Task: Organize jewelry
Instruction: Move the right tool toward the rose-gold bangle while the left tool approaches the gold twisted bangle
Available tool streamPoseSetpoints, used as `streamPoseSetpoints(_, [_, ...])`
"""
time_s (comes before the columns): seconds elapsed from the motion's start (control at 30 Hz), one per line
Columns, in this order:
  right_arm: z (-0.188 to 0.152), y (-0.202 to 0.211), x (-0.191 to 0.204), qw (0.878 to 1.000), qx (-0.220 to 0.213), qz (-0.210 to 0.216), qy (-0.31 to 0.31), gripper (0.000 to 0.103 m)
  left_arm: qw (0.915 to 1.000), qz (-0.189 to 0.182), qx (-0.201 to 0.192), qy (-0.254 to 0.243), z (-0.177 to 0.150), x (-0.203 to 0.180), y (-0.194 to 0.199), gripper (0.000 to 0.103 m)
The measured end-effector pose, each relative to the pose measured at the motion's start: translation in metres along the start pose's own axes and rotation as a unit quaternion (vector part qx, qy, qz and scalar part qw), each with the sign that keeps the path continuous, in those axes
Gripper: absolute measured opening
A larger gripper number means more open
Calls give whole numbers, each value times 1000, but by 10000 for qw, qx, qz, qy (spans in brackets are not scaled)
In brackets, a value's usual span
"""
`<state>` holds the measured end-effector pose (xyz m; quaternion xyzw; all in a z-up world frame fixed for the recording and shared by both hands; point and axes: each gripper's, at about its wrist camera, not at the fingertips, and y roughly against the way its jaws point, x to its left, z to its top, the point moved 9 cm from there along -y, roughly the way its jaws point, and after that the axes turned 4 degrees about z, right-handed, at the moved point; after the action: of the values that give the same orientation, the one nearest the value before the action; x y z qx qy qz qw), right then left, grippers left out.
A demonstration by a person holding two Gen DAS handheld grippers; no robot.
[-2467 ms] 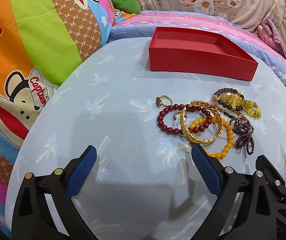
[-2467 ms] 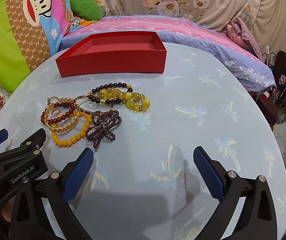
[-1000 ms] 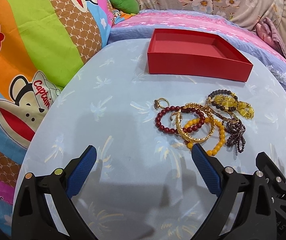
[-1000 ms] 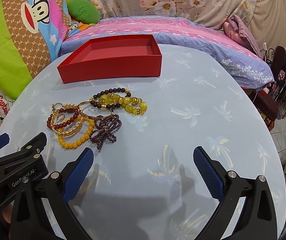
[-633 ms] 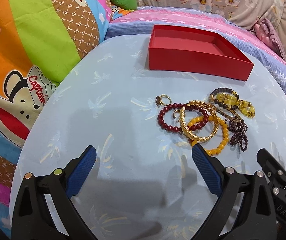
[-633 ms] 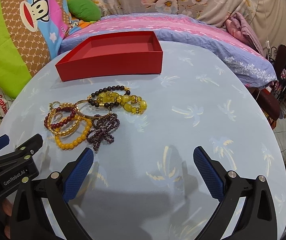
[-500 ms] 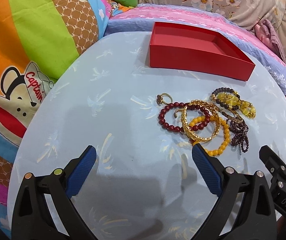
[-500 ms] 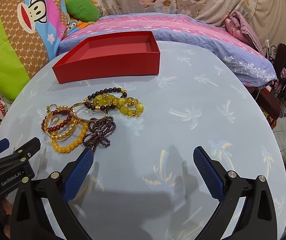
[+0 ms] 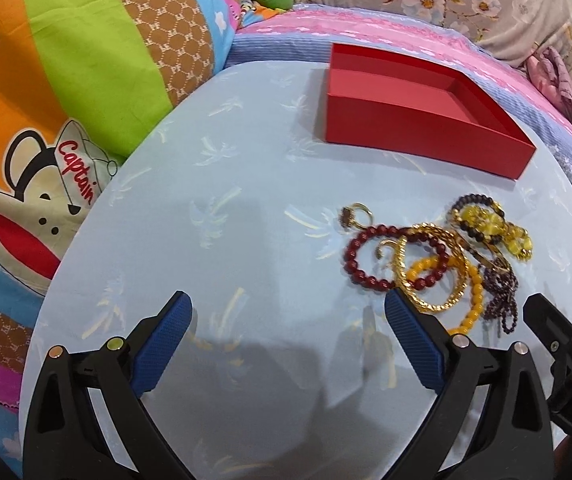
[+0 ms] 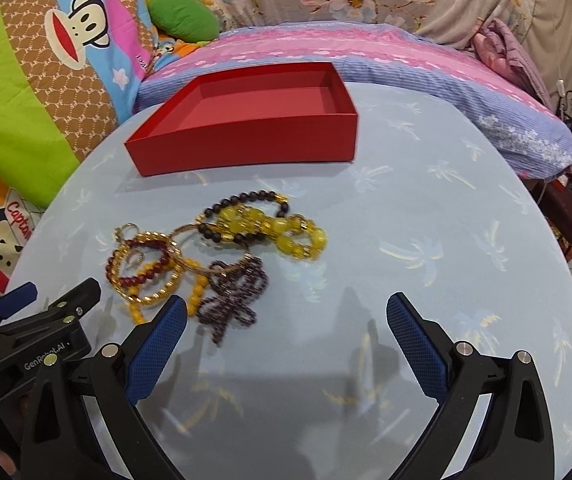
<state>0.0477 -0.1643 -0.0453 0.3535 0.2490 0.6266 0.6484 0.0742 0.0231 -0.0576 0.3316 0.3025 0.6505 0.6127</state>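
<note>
A heap of jewelry lies on the pale blue round table: a dark red bead bracelet, a gold bangle, an orange bead bracelet, a purple bead string, a yellow stone bracelet and a small gold ring. Behind the heap stands an empty red box, also in the left wrist view. My left gripper is open, to the left of the heap and nearer than it. My right gripper is open, its left finger beside the purple string.
A cartoon-print quilt rises along the table's left side. A pink and blue striped bed with a green pillow lies behind the box. The table's right edge drops off toward dark furniture.
Both grippers have moved forward, so the heap and the red box look larger and nearer. The right view is blurred by the motion. Both jaws stay open.
</note>
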Motion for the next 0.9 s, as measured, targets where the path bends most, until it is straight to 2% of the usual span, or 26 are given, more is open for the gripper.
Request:
streamPoseSetpoints(0.17, [13,-13,17,9998,9,198,85,94,9999,105,-26,21,5,12,0,93])
streamPoseSetpoints(0.33, [16,-33,31,9989,195,400,133,69,10000,37,-17,-53,7,13,-2,93])
streamPoseSetpoints(0.43, [16,-42,38,9982,298,499,144,65,9999,6,-27,-107,7,12,-3,93])
streamPoseSetpoints(0.6, [18,-53,45,9976,383,536,190,65,9999,-68,14,-131,8,9,-8,93])
streamPoseSetpoints(0.73, [21,-57,46,9970,378,644,179,57,9998,-110,57,-146,8,6,-11,93])
streamPoseSetpoints(0.9, [20,-52,42,9970,333,682,145,56,9996,-178,69,-183,7,0,-11,93])
